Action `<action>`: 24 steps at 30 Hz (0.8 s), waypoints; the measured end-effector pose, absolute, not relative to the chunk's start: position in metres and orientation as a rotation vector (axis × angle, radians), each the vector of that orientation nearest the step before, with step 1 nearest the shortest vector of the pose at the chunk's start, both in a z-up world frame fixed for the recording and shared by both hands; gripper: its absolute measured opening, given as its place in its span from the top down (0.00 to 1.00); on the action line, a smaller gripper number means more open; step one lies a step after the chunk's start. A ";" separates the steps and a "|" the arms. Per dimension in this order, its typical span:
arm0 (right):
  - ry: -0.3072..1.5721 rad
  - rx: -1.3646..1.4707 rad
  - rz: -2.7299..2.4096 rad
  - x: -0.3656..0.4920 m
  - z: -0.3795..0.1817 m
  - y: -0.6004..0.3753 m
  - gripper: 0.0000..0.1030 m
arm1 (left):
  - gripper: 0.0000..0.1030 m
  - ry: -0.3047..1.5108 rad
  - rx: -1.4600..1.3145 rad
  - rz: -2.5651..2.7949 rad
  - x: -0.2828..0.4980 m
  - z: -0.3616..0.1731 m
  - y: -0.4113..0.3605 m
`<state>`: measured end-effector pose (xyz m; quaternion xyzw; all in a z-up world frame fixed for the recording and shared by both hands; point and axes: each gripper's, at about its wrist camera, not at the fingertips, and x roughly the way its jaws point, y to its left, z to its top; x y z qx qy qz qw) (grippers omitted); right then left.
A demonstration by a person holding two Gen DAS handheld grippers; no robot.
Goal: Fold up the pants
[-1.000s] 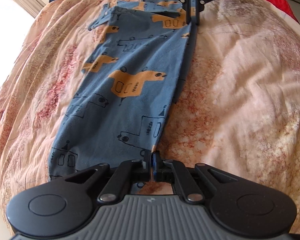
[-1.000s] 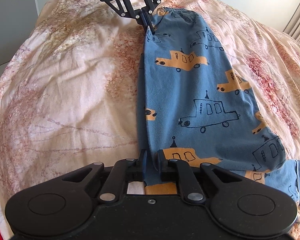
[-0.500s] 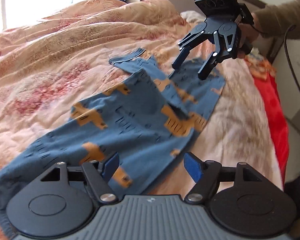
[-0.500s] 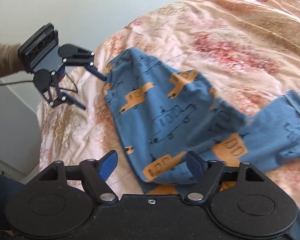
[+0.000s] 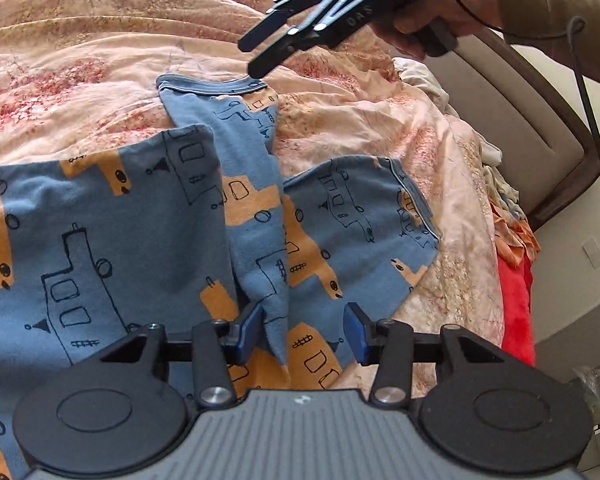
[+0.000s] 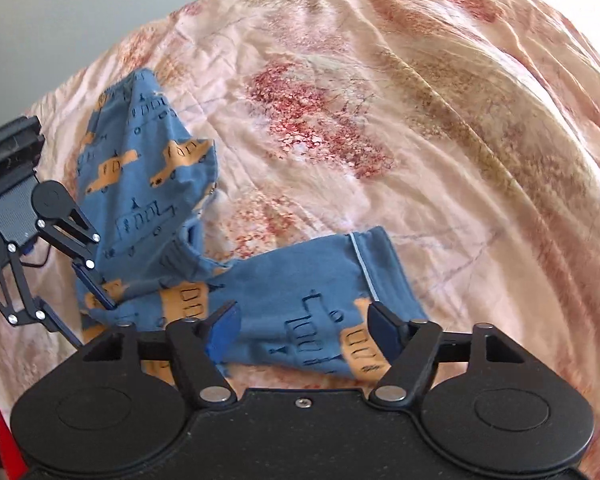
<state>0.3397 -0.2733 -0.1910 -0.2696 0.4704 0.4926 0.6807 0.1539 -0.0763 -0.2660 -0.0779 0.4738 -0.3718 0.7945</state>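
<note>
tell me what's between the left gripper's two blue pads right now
A raised ridge of the blue car-print pants runs into the left gripper, beside its left pad; jaws have just been closing but stand apart. Left wrist view.

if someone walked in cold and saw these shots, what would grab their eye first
First the blue pants printed with orange and outlined cars, lying rumpled and half folded on the peach floral bedspread. Next the two black tongs: the left tongs open over a raised ridge of the cloth, the right tongs open above a cuffed leg end. Their jaws have just been closing a little, pressing on nothing.
</note>
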 end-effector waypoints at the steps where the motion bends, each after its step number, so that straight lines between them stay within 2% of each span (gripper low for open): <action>1: 1.071 -0.622 1.117 0.350 -0.195 -0.265 0.35 | 0.52 1.016 -0.173 -0.794 0.155 -0.265 -0.073; 7: 1.100 -0.723 1.174 0.398 -0.228 -0.219 0.46 | 0.50 1.021 -0.188 -0.772 0.158 -0.264 -0.066; 11: 1.191 -0.836 1.177 0.420 -0.263 -0.199 0.55 | 0.48 1.029 -0.165 -0.768 0.161 -0.266 -0.071; 12: 1.218 -0.839 1.184 0.424 -0.268 -0.198 0.64 | 0.48 1.034 -0.159 -0.770 0.161 -0.267 -0.073; 14: 1.258 -0.826 1.255 0.424 -0.273 -0.196 0.93 | 0.48 1.032 -0.139 -0.768 0.162 -0.266 -0.077; 16: 1.203 -0.865 1.270 0.417 -0.264 -0.198 0.93 | 0.47 1.029 -0.137 -0.774 0.164 -0.265 -0.078; 21: 1.048 -0.758 1.284 0.397 -0.205 -0.236 0.94 | 0.47 1.021 -0.111 -0.794 0.173 -0.263 -0.085; 22: 1.013 -0.741 1.262 0.391 -0.192 -0.248 0.94 | 0.58 1.011 -0.078 -0.796 0.174 -0.263 -0.089; 23: 0.995 -0.724 1.250 0.386 -0.183 -0.259 0.95 | 0.82 1.000 -0.027 -0.797 0.173 -0.262 -0.094; 24: 0.970 -0.711 1.234 0.381 -0.175 -0.270 0.96 | 0.92 1.001 0.013 -0.801 0.174 -0.262 -0.098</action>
